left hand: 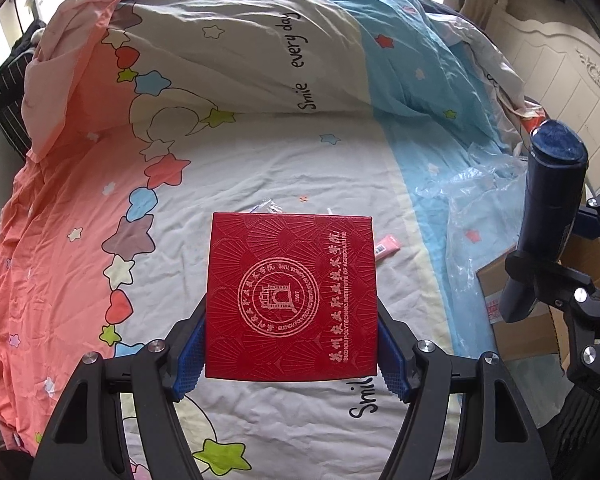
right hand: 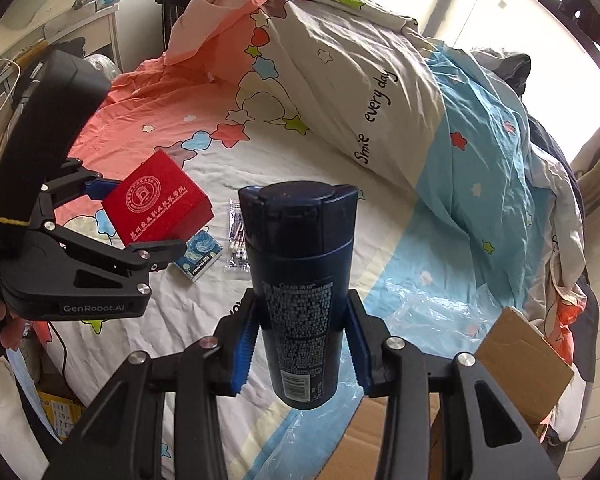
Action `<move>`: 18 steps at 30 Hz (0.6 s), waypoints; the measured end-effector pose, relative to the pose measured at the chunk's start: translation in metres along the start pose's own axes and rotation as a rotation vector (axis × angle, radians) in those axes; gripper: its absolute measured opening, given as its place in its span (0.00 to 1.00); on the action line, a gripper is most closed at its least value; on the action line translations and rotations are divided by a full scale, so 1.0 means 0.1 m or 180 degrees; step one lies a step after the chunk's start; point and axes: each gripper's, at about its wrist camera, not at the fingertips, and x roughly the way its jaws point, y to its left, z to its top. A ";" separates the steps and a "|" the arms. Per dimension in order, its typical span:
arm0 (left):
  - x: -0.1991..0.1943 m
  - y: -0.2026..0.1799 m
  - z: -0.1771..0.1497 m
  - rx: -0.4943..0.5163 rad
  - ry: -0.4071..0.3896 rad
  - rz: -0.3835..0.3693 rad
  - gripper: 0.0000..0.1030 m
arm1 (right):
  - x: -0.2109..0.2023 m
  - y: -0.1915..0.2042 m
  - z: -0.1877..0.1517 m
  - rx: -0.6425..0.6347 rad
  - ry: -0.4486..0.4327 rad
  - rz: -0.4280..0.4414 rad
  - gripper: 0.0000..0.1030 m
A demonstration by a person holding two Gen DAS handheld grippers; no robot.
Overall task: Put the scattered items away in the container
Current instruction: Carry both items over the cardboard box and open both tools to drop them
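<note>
A red box (left hand: pixel 291 300) is pinched between the blue pads (left hand: pixel 190 354) of the left gripper (left hand: pixel 291 350). The box is held by its two side edges, flat face toward the camera, and it is lifted clear of the bedsheet (left hand: pixel 260 160). In the right wrist view the same box (right hand: pixel 158 204) is seen in the air above the sheet, at the left.

A dark blue bottle (right hand: pixel 300 292) is clamped by the right gripper (right hand: pixel 300 356). The pads (right hand: pixel 244 356) are pressed on the lower part of its body, and the cap end is pointed away from the camera. The bottle is also held above the bed.

On the sheet, three small things are left: a blue packet (right hand: pixel 200 258), a pack of cotton swabs (right hand: pixel 236 236) just beside it, and a pink tube (left hand: pixel 388 245) near the far right corner of the box in the left view.

A cardboard box (right hand: pixel 528 356) is seen at the right edge of the bed, partly hidden behind the right gripper, with clear plastic film (right hand: pixel 432 312) lying beside it.
</note>
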 end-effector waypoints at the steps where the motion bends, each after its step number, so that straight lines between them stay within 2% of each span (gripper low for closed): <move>1: 0.00 -0.04 0.00 0.0023 0.0004 -0.0004 0.71 | -0.04 -0.02 -0.02 0.0009 -0.0007 -0.0015 0.37; 18: -0.11 -0.78 0.19 0.0478 -0.0137 -0.0160 0.71 | -0.50 -0.59 -0.41 0.0421 -0.0197 -0.0355 0.37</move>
